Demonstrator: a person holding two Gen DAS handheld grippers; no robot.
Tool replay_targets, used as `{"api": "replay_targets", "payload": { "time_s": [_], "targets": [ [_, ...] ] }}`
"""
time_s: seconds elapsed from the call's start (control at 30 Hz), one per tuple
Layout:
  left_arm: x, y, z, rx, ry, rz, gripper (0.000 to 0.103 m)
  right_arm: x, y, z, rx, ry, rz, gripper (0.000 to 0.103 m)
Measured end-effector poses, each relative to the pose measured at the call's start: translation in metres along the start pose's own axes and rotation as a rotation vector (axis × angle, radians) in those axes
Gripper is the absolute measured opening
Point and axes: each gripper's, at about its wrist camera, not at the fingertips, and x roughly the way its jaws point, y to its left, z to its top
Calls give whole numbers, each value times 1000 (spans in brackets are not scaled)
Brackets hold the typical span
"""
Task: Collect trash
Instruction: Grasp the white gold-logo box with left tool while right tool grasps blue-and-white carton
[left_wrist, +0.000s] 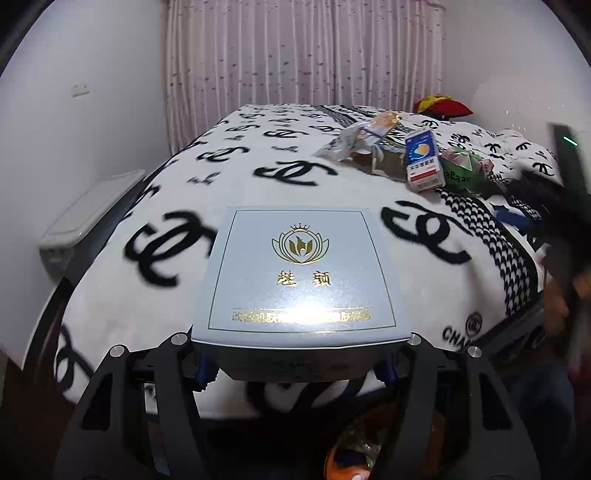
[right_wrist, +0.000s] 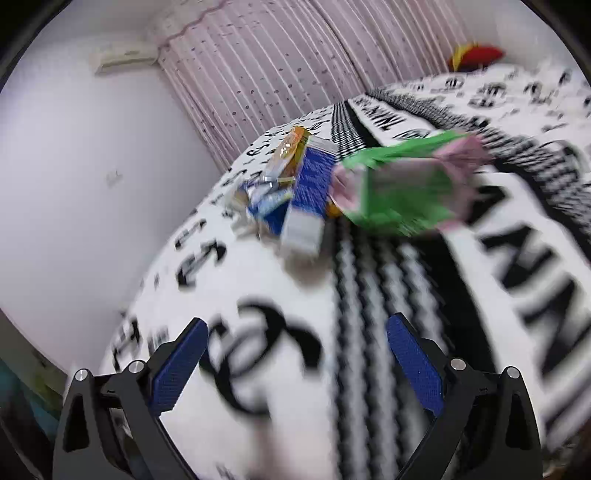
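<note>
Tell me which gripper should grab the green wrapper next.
Right. The right gripper is open, empty and faces the green wrapper; the left gripper already holds the pale box.

trash pile (right_wrist: 332, 192): motion-blurred | box (left_wrist: 301, 288): hides left tongs' (left_wrist: 295, 369) pads

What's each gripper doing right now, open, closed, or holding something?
Left gripper: closed on the pale blue box.
Right gripper: open and empty above the blanket.
</note>
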Motion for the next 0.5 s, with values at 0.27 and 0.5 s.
{"api": "replay_targets", "payload": {
  "time_s": [0.27,0.5],
  "targets": [
    [-13,14,-9,-18,12,22,62,63,-5,55,86,5,17,72],
    [-14,10,-12,-9,18,4,62,55,-2,51,22,59,-1,31]
  ]
}}
